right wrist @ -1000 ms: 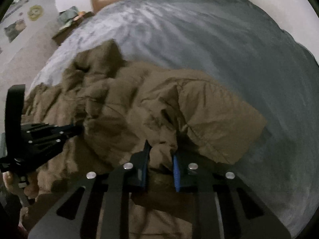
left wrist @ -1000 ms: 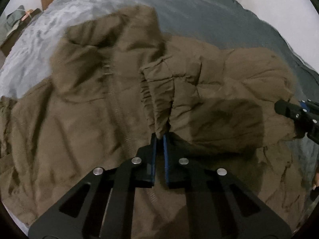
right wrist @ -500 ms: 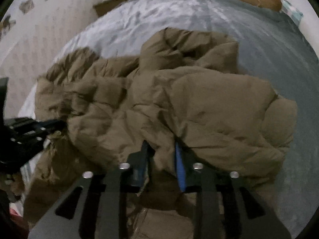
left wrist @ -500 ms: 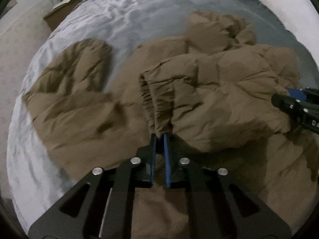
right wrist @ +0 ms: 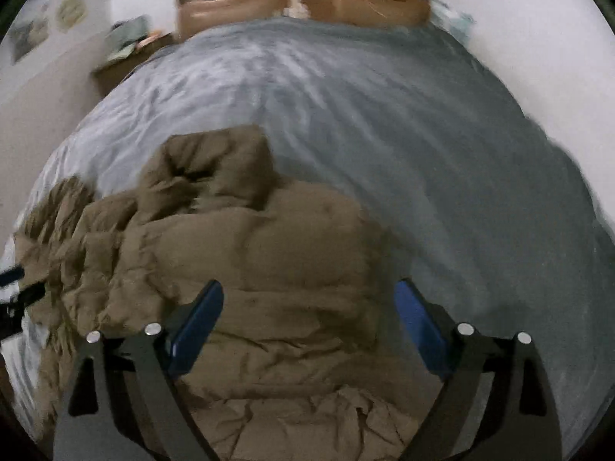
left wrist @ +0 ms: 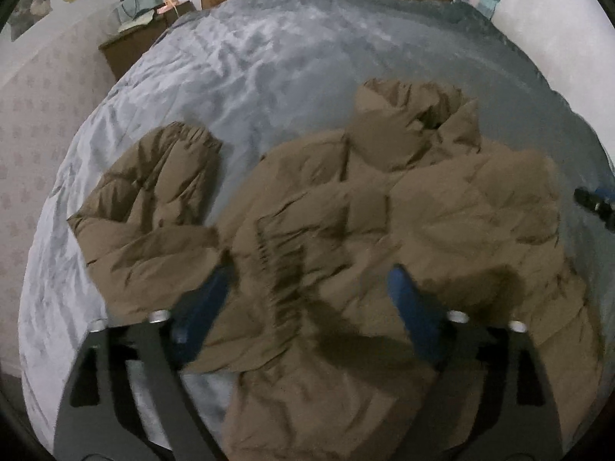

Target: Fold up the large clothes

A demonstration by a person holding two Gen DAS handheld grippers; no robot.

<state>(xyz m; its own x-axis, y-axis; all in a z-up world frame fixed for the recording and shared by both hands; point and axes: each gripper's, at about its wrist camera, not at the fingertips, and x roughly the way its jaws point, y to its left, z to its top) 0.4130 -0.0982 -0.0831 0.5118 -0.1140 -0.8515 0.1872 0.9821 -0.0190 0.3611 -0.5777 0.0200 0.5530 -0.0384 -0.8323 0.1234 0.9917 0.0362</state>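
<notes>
My left gripper (left wrist: 307, 299) and right gripper (right wrist: 309, 313) tilted down over coat (left wrist: 384, 230), jaws just sprung wide, gripping nothing; bare bed (right wrist: 442, 146) beyond.

Black gripper (left wrist: 307, 299) frames, blue-padded jaws, silver screws.

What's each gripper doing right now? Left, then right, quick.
Left gripper: open, jaws just spread wide, brown jacket released and lying below.
Right gripper: open, jaws just spread wide, holding nothing, jacket lying beneath.
</notes>
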